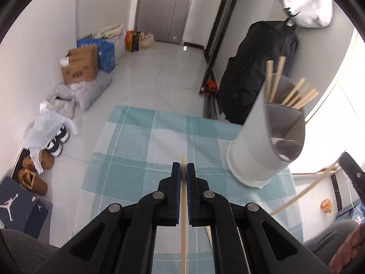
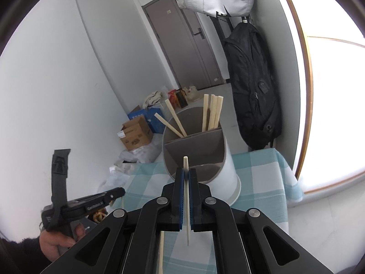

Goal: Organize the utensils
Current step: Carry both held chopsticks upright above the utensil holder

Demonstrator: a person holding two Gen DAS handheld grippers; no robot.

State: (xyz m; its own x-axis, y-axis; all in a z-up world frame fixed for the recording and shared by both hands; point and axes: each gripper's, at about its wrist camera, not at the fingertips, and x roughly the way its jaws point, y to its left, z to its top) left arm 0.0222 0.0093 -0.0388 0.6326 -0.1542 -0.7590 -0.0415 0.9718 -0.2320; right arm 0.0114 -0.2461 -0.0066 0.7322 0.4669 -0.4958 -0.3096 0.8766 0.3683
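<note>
Left gripper (image 1: 183, 170): jaws clamped on pale wooden chopstick (image 1: 183, 217) | Right gripper (image 2: 186, 174): jaws clamped on cream chopstick (image 2: 187, 205), near holder rim | White cylindrical divided holder (image 2: 228, 173): far compartments hold bundled wooden chopsticks (image 2: 212, 113) | Blue-checked tabletop (image 1: 136, 159): open room left of holder

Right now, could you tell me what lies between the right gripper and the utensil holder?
Nothing: the right wrist view shows only the right gripper's own chopstick before the utensil holder.
</note>
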